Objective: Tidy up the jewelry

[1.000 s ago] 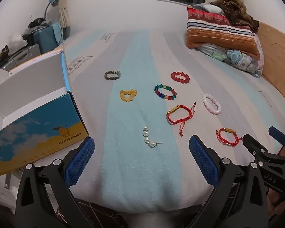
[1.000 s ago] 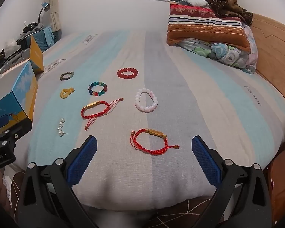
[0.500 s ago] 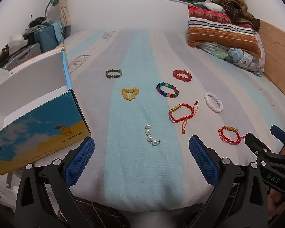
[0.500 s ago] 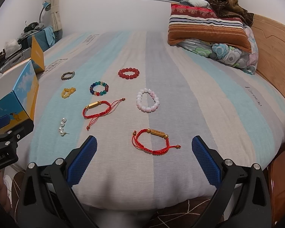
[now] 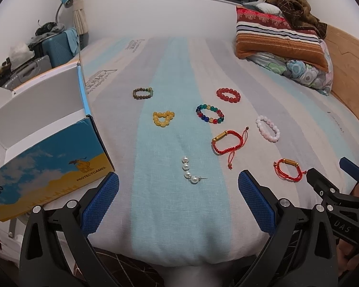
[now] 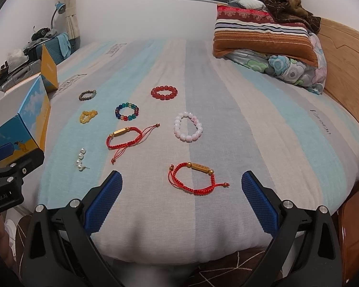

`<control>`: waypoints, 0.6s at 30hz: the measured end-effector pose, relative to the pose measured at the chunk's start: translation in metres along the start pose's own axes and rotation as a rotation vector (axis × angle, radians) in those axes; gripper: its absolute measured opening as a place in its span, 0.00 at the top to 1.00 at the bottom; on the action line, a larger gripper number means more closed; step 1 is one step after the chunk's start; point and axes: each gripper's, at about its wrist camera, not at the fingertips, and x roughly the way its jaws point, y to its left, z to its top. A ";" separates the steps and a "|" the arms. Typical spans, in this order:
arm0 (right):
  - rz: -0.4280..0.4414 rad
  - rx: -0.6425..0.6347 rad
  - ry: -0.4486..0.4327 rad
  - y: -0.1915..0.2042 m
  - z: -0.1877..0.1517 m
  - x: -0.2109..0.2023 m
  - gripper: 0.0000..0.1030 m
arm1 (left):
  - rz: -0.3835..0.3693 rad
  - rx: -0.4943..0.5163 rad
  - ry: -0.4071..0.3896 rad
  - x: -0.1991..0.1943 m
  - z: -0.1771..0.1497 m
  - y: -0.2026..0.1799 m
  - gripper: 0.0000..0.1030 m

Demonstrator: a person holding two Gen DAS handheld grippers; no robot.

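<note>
Striped bed (image 5: 170, 215) lies ahead of both my grippers, left (image 5: 178, 203) and right (image 6: 182, 199), each wide open and empty. Nothing is gathered yet. Box (image 5: 47, 157) sits left; red bracelet (image 6: 195, 178) lies between my right fingers, pearls (image 5: 190, 173) between my left. Next, I think: descend, pinch.

Both wrist cameras look from the bed's (image 5: 179, 239) foot toward its pillows (image 6: 263, 38), sharing the jewelry spread.

Five bead bracelets (image 6: 164, 92), two red cord bracelets (image 6: 195, 179), one pearl strand (image 5: 189, 173) — and one box (image 5: 45, 157).
</note>
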 end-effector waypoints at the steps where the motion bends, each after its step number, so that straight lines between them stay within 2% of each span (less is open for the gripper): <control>1: 0.000 0.000 0.000 0.000 0.000 0.000 0.07 | 0.001 0.001 0.000 0.000 0.000 0.000 0.05; 18: 0.006 0.002 -0.007 -0.003 0.003 0.002 0.07 | 0.017 0.007 0.004 -0.003 0.000 -0.003 0.05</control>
